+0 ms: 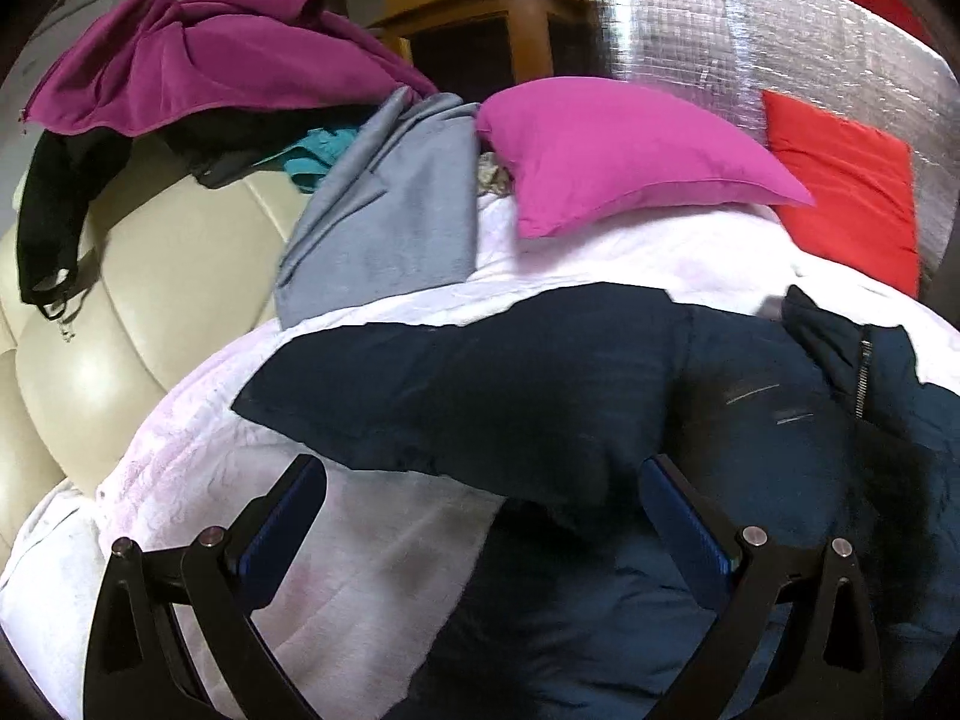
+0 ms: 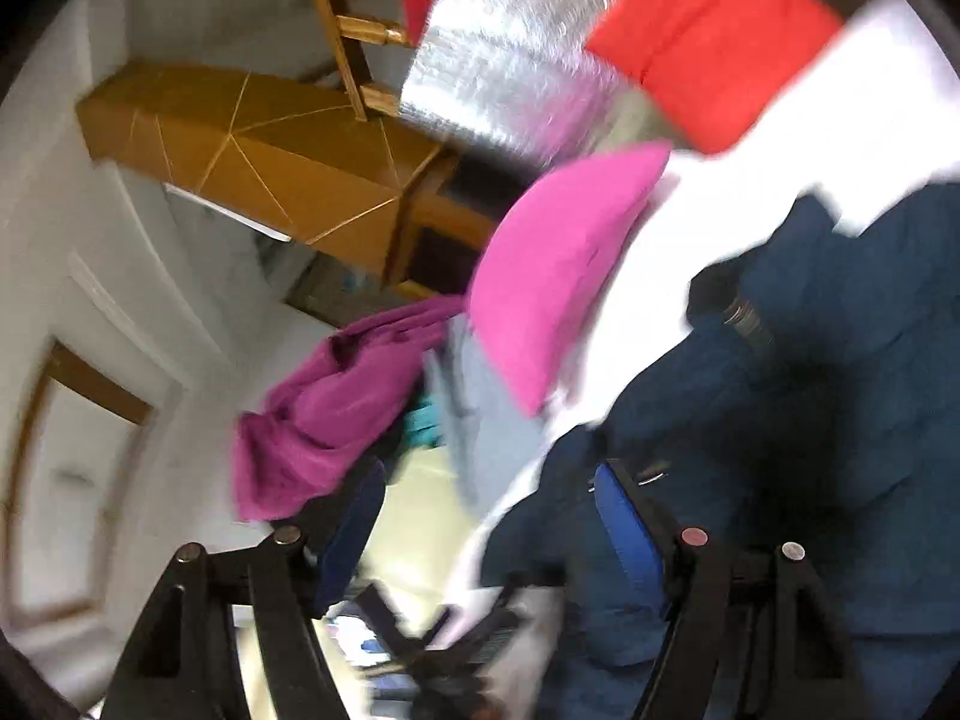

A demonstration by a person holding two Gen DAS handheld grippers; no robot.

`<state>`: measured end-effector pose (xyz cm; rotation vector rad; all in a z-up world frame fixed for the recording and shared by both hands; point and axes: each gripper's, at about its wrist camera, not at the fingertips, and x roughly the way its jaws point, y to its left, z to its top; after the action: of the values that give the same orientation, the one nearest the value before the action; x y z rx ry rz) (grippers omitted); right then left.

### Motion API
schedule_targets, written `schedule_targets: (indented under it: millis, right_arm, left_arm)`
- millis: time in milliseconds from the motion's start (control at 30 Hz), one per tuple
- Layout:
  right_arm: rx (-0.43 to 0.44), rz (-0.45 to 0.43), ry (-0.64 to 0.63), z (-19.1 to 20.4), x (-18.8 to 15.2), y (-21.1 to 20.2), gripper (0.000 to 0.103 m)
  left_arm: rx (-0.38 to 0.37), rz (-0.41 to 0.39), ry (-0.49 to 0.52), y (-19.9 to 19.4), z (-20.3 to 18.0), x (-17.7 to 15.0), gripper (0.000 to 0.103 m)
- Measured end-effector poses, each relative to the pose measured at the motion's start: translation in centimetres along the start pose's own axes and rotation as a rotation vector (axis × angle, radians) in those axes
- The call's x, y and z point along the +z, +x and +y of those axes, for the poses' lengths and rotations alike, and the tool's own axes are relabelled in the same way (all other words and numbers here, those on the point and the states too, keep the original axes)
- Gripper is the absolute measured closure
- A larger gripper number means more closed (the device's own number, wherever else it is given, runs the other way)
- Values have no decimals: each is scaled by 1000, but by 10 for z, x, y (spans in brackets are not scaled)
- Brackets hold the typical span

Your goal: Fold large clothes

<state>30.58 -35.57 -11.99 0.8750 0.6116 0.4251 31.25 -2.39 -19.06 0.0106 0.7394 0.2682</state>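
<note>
One navy jacket (image 1: 510,396) lies spread on the white bedcover (image 1: 372,552); you see its sleeve reaching out to the left in the left wrist view and its zipper (image 1: 864,378) near the right edge. Two cushions rest behind it: one magenta pillow (image 1: 618,150) and one red cushion (image 1: 846,180), the red one leaning against a silver foil panel (image 1: 750,42). Count four more garments piled at the far left: one purple (image 1: 198,60), one black (image 1: 54,222), one teal (image 1: 318,150) and one grey (image 1: 390,210). The purple and black pieces drape over a cream padded headboard (image 1: 150,300).

Behind the bed you find wooden furniture (image 2: 270,162) and a white wall (image 2: 72,120).

Your left tool (image 1: 480,480) is held low over the bedcover with its jaws spread wide; its right finger (image 1: 690,528) sits against the jacket edge, and nothing is gripped. Your right tool (image 2: 480,504) is rolled sideways, so the room appears tilted, and the view is blurred. Its jaws also stand wide apart, with the right finger (image 2: 630,528) against the jacket fabric (image 2: 810,390) and the left one clear of it. Whether that finger presses the cloth, you cannot tell.
</note>
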Motion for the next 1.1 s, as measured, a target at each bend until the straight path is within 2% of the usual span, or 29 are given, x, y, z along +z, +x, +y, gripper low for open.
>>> schedule_targets:
  millis: [33, 100, 133, 167, 233, 300, 333, 400, 467, 633, 700, 800, 867, 900, 933, 1000, 1100]
  right_arm:
    - [-95, -25, 6, -12, -3, -10, 28]
    - [-230, -54, 4, -29, -7, -26, 28]
    - [-304, -66, 3, -39, -12, -33, 34]
    - [-378, -69, -2, -49, -17, -37, 44]
    - [-495, -51, -21, -66, -28, -38, 51]
    - [-572, -37, -27, -81, -37, -36, 51]
    - [-642, -6, -27, -95, -42, -29, 51]
    - [-708, 60, 3, -113, -47, -19, 54]
    - [-716, 49, -24, -106, -51, -16, 56]
    - [-597, 40, -135, -53, -59, 11, 55]
    - [-544, 70, -181, -33, -64, 37, 54]
    - [-521, 165, -223, -11, -77, 104, 54]
    - [-523, 210, -220, -18, -80, 135, 54]
    - [-537, 252, -211, -27, -83, 149, 54]
    - [-568, 331, -180, -40, -89, 172, 53]
    - [-597, 321, -190, -41, -95, 174, 53]
    - [-551, 301, -177, -31, -95, 162, 53]
  left_arm:
    - [-8, -3, 9, -1, -3, 0, 0]
    - [-17, -8, 26, -3, -8, -1, 0]
    - [-16, -3, 25, 0, -8, 1, 0]
    - [-12, 3, 20, 1, -7, 2, 0]
    - [3, 23, -6, 6, 0, 4, 0]
    - [16, 36, -41, 11, 11, 6, 0]
    - [20, 40, -59, 12, 18, 8, 0]
    - [28, 45, -85, 15, 30, 10, 0]
    - [36, 57, -117, 19, 46, 11, 0]
    - [47, 112, -275, 36, 102, 15, 0]
    - [55, 137, -346, 46, 126, 14, 0]
    - [54, 181, -419, 63, 150, 11, 0]
    - [14, 232, -468, 78, 163, 7, 0]
    - [-22, 269, -498, 89, 169, 5, 0]
    - [-56, 311, -529, 100, 173, 2, 0]
    - [-102, 354, -581, 114, 178, -2, 0]
    - [-195, 404, -669, 132, 183, -9, 0]
